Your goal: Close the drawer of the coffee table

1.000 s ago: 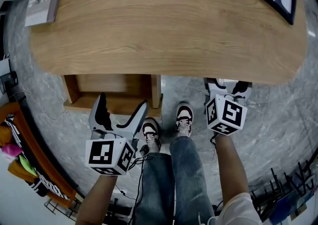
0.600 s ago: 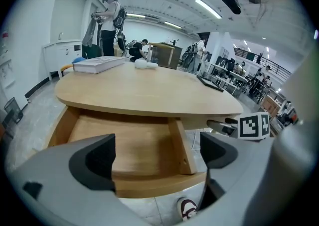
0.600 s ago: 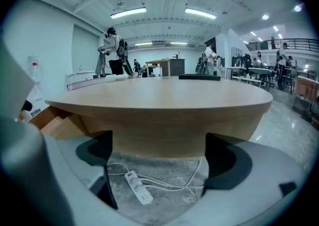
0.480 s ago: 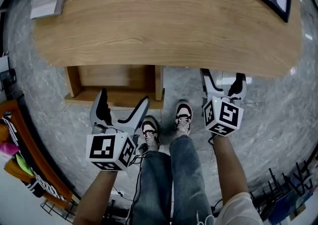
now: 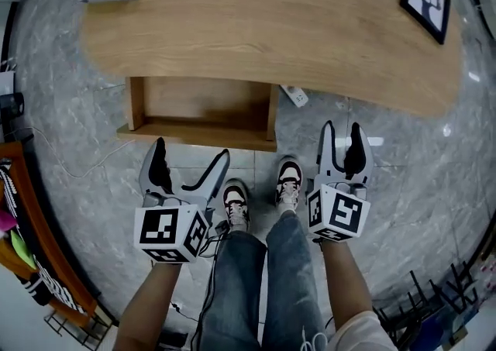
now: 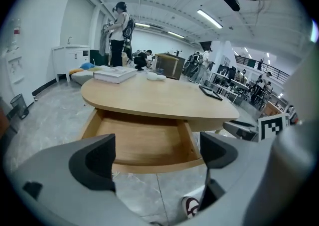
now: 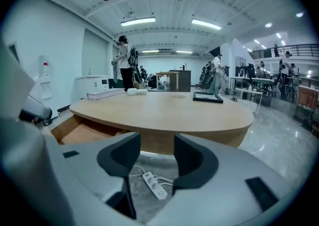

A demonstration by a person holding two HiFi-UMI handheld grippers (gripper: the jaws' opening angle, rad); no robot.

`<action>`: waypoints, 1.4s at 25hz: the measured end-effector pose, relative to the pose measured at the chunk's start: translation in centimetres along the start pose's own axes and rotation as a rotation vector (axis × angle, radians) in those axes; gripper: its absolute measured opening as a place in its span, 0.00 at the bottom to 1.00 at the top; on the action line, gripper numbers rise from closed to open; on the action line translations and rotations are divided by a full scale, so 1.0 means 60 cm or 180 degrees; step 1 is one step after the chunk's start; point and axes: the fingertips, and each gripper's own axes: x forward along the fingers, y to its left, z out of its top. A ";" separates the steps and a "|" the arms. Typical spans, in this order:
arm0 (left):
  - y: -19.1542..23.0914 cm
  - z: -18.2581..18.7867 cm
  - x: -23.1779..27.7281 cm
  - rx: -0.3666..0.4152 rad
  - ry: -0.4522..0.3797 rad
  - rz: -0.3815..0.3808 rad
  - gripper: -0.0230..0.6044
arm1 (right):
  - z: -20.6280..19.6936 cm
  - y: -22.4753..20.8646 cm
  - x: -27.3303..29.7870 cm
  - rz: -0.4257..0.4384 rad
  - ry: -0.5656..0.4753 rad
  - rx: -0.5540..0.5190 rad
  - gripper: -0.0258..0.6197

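Head view, coffee table [image 5: 256, 24], drawer [image 5: 203, 113] pulled out, bare inside

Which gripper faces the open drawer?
The left gripper: the drawer lies ahead of its open jaws. The right gripper, jaws closing on nothing, faces floor beside it.

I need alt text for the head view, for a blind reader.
An open wooden drawer sticks out from under an oval coffee table. The left gripper is open; the right gripper is closing its jaws on nothing.

Wooden drawer [image 5: 203, 113] fully open, empty
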 end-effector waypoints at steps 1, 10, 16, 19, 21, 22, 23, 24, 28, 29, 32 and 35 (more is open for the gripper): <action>0.009 -0.002 -0.012 -0.0030 -0.0035 0.0020 0.88 | 0.010 0.012 -0.011 0.0015 -0.0031 -0.0047 0.36; 0.085 -0.010 -0.085 -0.0120 -0.0497 0.0169 0.88 | 0.079 0.101 -0.098 -0.0169 -0.0168 -0.0417 0.04; 0.110 -0.039 -0.095 0.0085 -0.0714 0.0123 0.88 | 0.094 0.171 -0.135 -0.0007 -0.0111 -0.0727 0.04; 0.113 -0.061 -0.096 0.0251 -0.0881 0.0098 0.87 | 0.099 0.208 -0.152 0.0133 -0.0105 -0.1065 0.04; 0.107 -0.085 -0.090 0.0302 -0.0944 0.0065 0.86 | 0.101 0.226 -0.159 0.0220 -0.0129 -0.1289 0.04; 0.102 -0.097 -0.084 0.0304 -0.0960 0.0033 0.86 | 0.101 0.230 -0.161 0.0243 -0.0122 -0.1336 0.04; 0.099 -0.108 -0.077 0.0303 -0.0965 -0.0001 0.86 | 0.100 0.231 -0.161 0.0256 -0.0106 -0.1343 0.04; 0.096 -0.119 -0.068 0.0302 -0.0961 -0.0030 0.86 | 0.098 0.231 -0.159 0.0267 -0.0084 -0.1320 0.04; 0.097 -0.149 -0.026 0.0307 -0.0910 -0.0013 0.86 | 0.072 0.222 -0.148 0.0339 0.0070 -0.1264 0.04; 0.097 -0.154 -0.015 0.0314 -0.0896 -0.0003 0.86 | 0.063 0.218 -0.144 0.0351 0.0119 -0.1278 0.04; 0.102 -0.161 0.020 0.0281 -0.0889 0.0000 0.86 | 0.041 0.205 -0.130 0.0342 0.0258 -0.1199 0.04; 0.112 -0.166 0.049 0.0260 -0.0891 0.0018 0.86 | 0.027 0.197 -0.120 0.0319 0.0344 -0.1181 0.04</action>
